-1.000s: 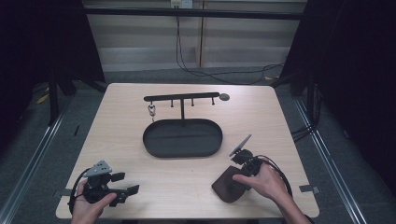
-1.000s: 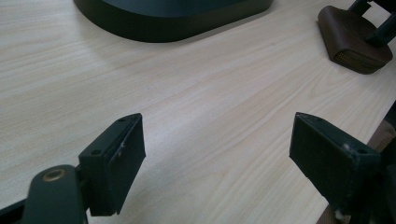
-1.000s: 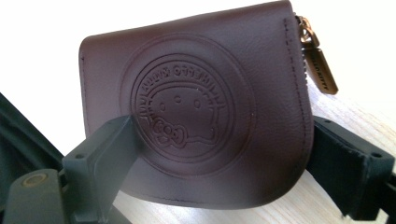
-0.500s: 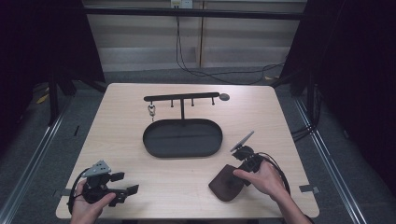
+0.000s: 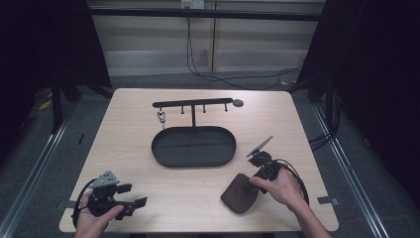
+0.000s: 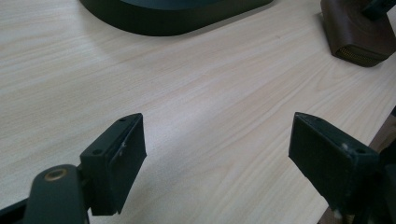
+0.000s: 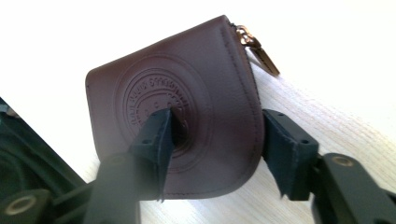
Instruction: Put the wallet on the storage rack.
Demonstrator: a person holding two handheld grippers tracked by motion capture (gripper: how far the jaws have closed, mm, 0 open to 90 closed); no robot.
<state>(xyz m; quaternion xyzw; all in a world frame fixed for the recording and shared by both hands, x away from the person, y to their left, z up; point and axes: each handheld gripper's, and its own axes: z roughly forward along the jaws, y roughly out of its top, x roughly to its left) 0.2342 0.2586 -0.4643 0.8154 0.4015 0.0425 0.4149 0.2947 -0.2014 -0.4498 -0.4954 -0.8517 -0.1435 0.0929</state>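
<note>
Right gripper view: brown leather pouch (image 7: pixel 187 116), round embossed seal, brass zip; right gripper (image 7: pixel 217 135) straddling edge, ungripped.

I see a light wood-grain table (image 5: pixel 124 148). On it rest a black oval tray (image 5: pixel 193 147) with an attached hook rack (image 5: pixel 192 104), a brown leather zip pouch (image 5: pixel 240 193), and possibly a small dark disc (image 5: pixel 238 103).

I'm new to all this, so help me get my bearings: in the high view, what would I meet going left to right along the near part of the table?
Left gripper → brown leather pouch → right gripper → person's right hand.
</note>
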